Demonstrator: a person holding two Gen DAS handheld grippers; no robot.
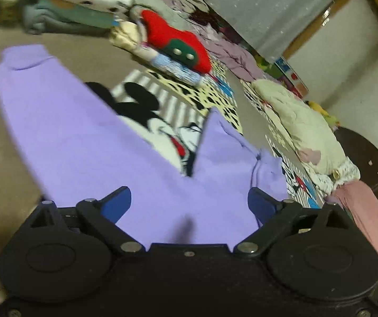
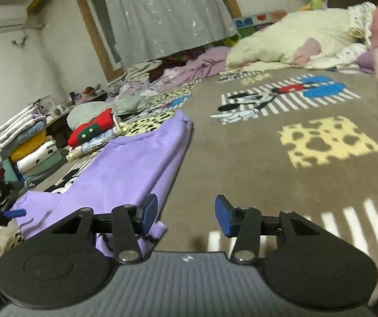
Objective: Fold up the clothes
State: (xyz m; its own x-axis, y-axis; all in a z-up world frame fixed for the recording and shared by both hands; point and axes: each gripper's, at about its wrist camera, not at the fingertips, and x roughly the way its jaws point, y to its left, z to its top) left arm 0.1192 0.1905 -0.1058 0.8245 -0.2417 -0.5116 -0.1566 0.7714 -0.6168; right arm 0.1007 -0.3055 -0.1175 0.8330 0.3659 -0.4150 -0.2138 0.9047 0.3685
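Left gripper is wide open, nothing held, poised over the waist end of the purple pants. Right gripper is also open and empty, its left pad just over the pants' near edge, the rest over bare blanket.

The pants lie flat on the blanket, legs splayed in a V away from the left gripper, cuffs toward the folded stacks at the blanket's far side.

Probable step: bring one leg over the other. I'd pinch the outer leg near the cuff and at the waist, lift only enough to clear, and lay it seam on seam. Smooth before halving lengthwise. Frames are motion-blurred, so the contact point is uncertain.
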